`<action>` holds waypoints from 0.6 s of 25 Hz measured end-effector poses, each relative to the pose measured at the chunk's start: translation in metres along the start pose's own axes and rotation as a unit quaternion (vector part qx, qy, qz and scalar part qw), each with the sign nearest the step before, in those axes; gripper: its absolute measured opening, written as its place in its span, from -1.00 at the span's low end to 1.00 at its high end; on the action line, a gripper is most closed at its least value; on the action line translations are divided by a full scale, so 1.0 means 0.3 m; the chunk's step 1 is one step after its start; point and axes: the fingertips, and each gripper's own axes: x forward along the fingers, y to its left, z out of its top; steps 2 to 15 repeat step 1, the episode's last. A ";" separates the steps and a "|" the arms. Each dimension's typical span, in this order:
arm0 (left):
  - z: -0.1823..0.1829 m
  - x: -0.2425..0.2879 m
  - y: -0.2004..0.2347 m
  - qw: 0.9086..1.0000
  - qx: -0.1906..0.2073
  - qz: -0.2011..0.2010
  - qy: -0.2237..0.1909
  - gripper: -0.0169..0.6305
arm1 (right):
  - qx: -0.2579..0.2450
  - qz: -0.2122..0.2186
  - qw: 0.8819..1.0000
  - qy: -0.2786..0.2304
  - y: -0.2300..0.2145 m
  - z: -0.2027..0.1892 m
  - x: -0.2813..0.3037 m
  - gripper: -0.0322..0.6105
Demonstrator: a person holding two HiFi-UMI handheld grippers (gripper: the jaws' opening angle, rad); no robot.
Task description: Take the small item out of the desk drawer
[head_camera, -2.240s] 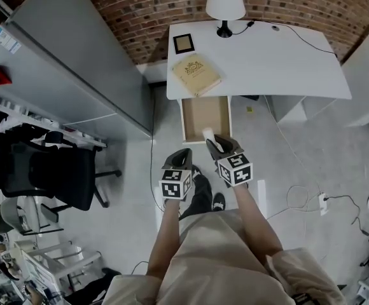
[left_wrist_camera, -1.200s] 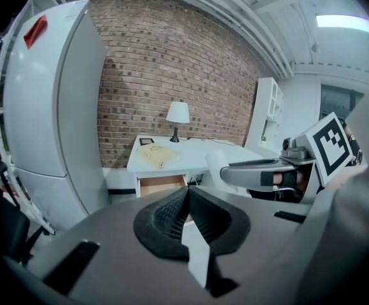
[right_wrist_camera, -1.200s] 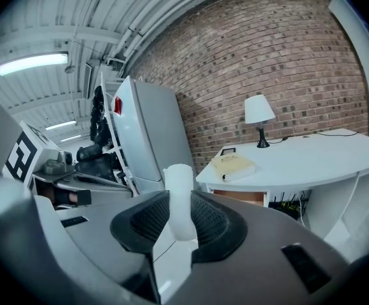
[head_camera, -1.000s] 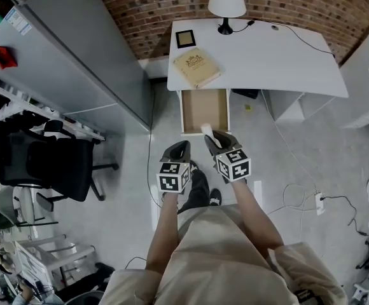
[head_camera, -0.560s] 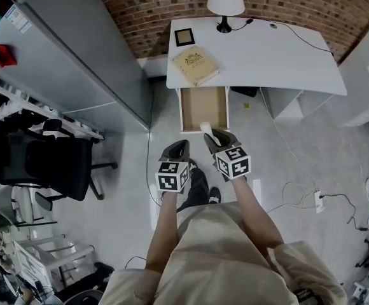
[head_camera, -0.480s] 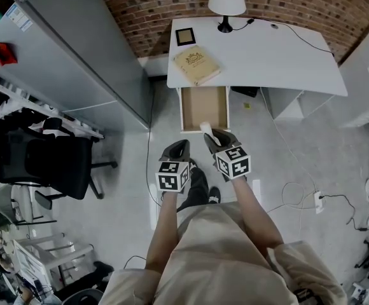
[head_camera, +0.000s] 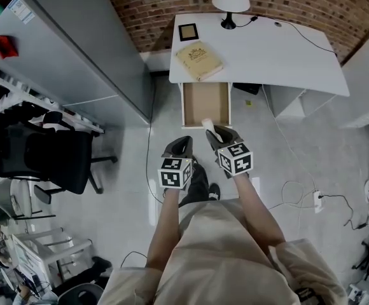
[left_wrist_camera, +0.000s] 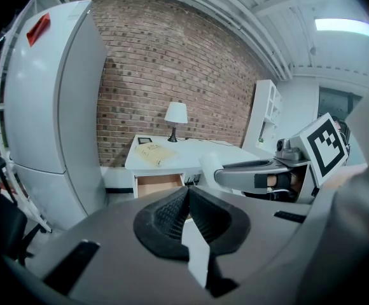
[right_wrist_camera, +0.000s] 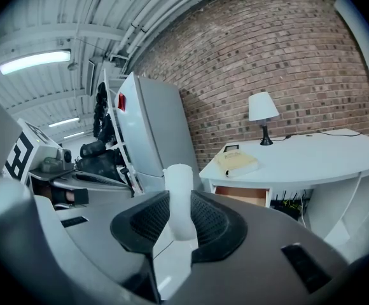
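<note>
**Item** (right_wrist_camera: 179, 199): a small white cylinder, out of the drawer (head_camera: 205, 103). It is held in the air just short of the drawer's front edge, on the person's side.

**Drawer:** pulled open under the surface (head_camera: 280, 49). Its brown floor shows nothing else inside.

**Right gripper** (right_wrist_camera: 179, 220): the fingers (right_wrist_camera: 213, 224) stand partly open and press on the item's lower end. Most of the item's length rises clear above the pads, roughly upright.

**Left gripper** (left_wrist_camera: 186, 210): the fingers (left_wrist_camera: 165, 218) are closed together with nothing between them. It hangs beside the right gripper, slightly farther from the drawer.

**Handling, as judged:** the item looks light, stiff and smooth-walled. Its round section gives the pads only narrow contact, so it may pivot or slide if swung. The present hold sits low, and a grip nearer mid-length would be steadier. There is no sign of fragility, though the material cannot be confirmed.

**Status, as judged:** removal is effectively complete, and only a set-down remains.
</note>
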 end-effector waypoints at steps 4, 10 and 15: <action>0.002 0.005 -0.007 1.000 0.001 -0.002 -0.001 -0.90 | 0.000 -0.002 1.000 0.000 -0.006 -0.001 -0.002 -0.50; 0.002 0.005 -0.007 1.000 0.001 -0.002 -0.001 -0.90 | 0.000 -0.002 1.000 0.000 -0.006 -0.001 -0.002 -0.50; 0.002 0.005 -0.007 1.000 0.001 -0.002 -0.001 -0.90 | 0.000 -0.002 1.000 0.000 -0.006 -0.001 -0.002 -0.50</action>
